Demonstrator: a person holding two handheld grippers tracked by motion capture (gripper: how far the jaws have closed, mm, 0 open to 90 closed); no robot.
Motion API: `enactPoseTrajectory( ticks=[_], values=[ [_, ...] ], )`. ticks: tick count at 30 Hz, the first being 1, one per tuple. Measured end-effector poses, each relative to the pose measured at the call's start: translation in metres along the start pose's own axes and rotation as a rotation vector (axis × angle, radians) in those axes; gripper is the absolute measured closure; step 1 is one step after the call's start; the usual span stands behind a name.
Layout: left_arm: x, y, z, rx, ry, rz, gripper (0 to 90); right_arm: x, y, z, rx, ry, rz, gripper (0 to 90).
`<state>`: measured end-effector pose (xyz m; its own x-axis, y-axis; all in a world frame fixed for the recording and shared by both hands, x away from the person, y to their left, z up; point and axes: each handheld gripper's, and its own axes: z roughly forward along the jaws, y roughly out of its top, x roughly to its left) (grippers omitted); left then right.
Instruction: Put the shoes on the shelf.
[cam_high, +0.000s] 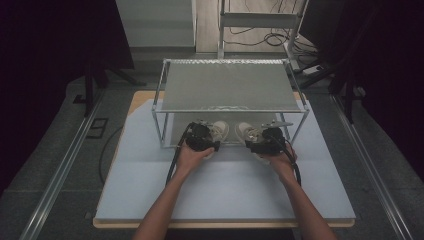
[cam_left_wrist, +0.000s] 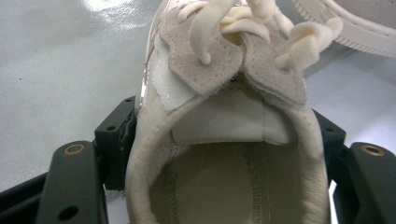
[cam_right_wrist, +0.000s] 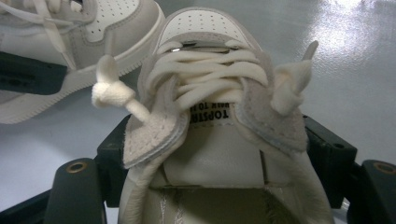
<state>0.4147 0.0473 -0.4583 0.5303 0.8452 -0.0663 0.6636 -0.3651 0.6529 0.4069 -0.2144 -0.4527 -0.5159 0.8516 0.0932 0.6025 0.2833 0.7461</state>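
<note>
the high view is dim, its corners sinking to near black, and the picture is soft and grainy. in both gripper views overhead light glares white off the glossy tabletop (cam_left_wrist: 56, 70), while the nearest shoe edges blur out of focus.

One printed label is found, on the tongue (cam_right_wrist: 210, 140) of the right shoe (cam_right_wrist: 205, 28). It reads upside down, partly lace-covered: "TOPSTE…" legible, remainder unreadable.
</note>
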Motion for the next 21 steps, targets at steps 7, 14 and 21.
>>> enactPoseTrajectory(
  ticks=[7, 14, 21],
  values=[
    [-0.001, 0.006, 0.004, 0.003, 0.005, -0.017, 28.8, 0.003, 0.001, 0.013, 0.002, -0.013, 0.012, 26.8],
    [-0.003, 0.014, 0.006, 0.019, 0.016, -0.014, 28.7, 0.001, 0.004, 0.025, -0.004, -0.027, 0.03, 26.6],
    [-0.005, 0.017, 0.016, 0.019, -0.006, -0.051, 28.7, 0.002, 0.013, 0.033, -0.005, -0.052, 0.03, 26.5]
  ],
)
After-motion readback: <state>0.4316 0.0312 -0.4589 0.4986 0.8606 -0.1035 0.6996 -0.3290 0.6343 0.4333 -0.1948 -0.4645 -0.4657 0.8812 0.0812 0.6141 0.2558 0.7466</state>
